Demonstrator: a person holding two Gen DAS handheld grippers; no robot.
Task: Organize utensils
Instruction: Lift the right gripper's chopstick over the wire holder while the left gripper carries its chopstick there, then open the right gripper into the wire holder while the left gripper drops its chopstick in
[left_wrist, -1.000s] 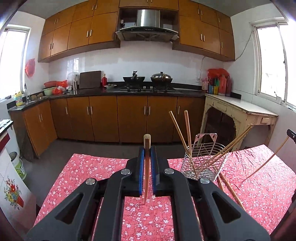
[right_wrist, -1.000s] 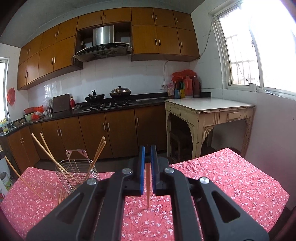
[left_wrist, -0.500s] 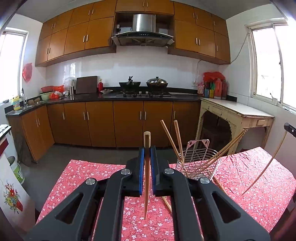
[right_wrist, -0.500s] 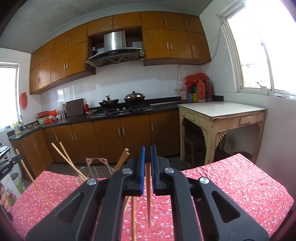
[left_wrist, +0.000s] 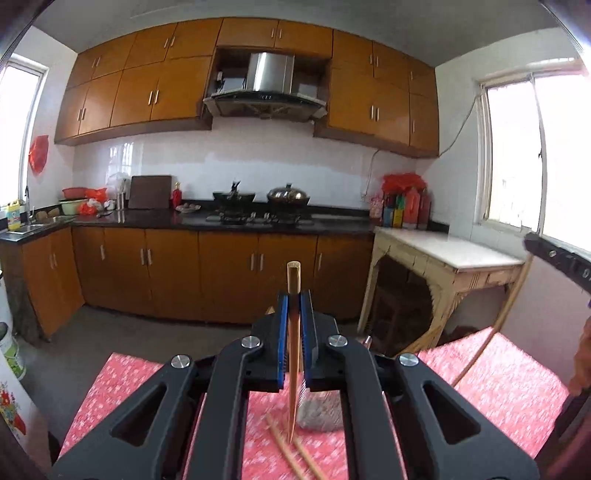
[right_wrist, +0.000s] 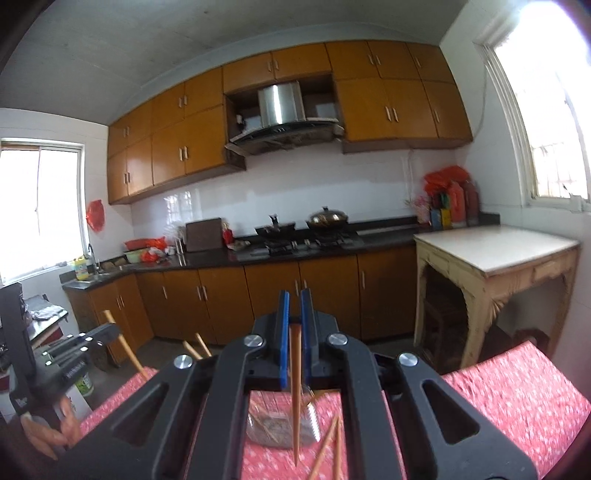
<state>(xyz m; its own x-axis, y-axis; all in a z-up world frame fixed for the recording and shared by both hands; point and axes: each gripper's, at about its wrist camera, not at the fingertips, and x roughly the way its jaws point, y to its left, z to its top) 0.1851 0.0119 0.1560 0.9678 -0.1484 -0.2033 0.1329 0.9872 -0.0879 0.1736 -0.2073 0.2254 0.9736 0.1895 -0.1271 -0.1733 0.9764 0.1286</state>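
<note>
chopsticks: one wooden chopstick (left_wrist: 293, 354) is clamped upright in the left claw (left_wrist: 294, 306); another chopstick (right_wrist: 294, 384) is clamped in the right claw (right_wrist: 294, 306)
left claw: closed narrow on its chopstick, blue pads pressing both sides; the blunt end stands above the fingertips, the tapered end hangs below over the worktop
right claw: closed narrow on its chopstick, whose thick end sits between the pads and whose tip points down
wire basket: the holder (right_wrist: 280, 424) sits blurred on the worktop beneath both claws; in the left view it (left_wrist: 319, 413) shows just right of the hanging chopstick
loose chopsticks: a pair (left_wrist: 291, 454) lies on the cloth under the left claw; two more (right_wrist: 328, 446) lean by the basket in the right view
worktop: covered with a red flowered cloth (right_wrist: 517, 398)
other view: the left claw (right_wrist: 96, 336) shows at the right camera's left edge, a hand (right_wrist: 48, 432) below it
</note>
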